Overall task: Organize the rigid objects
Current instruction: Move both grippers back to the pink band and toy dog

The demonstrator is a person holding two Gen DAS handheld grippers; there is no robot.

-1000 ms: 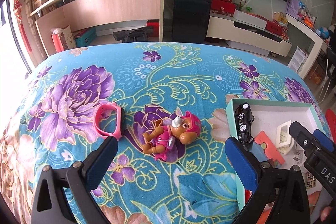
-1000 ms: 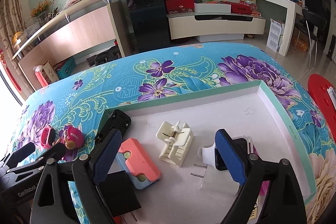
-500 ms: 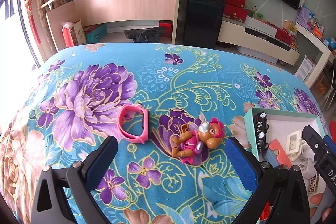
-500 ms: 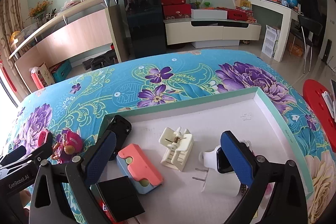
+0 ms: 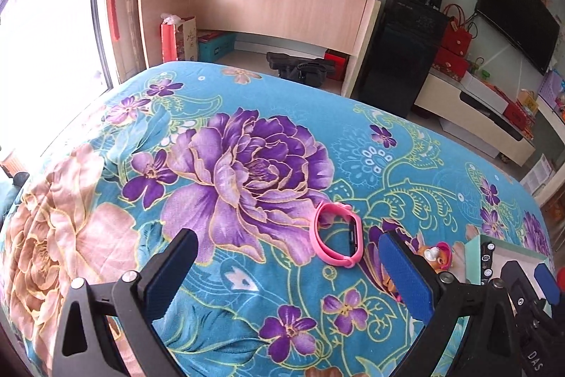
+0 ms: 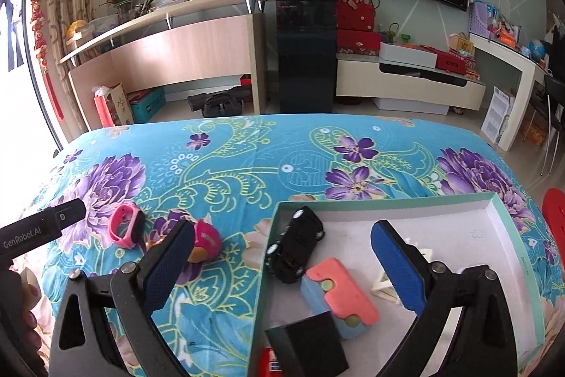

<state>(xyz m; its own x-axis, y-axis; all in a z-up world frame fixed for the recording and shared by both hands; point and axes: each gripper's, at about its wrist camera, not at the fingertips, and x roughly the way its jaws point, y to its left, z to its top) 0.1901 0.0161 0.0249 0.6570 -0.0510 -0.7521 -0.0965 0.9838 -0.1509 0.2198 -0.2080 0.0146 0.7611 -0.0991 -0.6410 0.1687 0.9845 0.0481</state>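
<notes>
A pink watch (image 5: 337, 234) is seen lying flat on the flowery cloth (image 5: 247, 165). The left gripper (image 5: 287, 271) is spread wide, and nothing is held.

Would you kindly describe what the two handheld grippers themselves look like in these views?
Both the left gripper and the right gripper are black plastic frames with triangular cut-outs and silver screws, each carrying two long fingers faced with textured blue pads. The left gripper's side, seen from the right wrist view, bears white "GenRobot.AI" lettering. No cables or sleeves show.
</notes>
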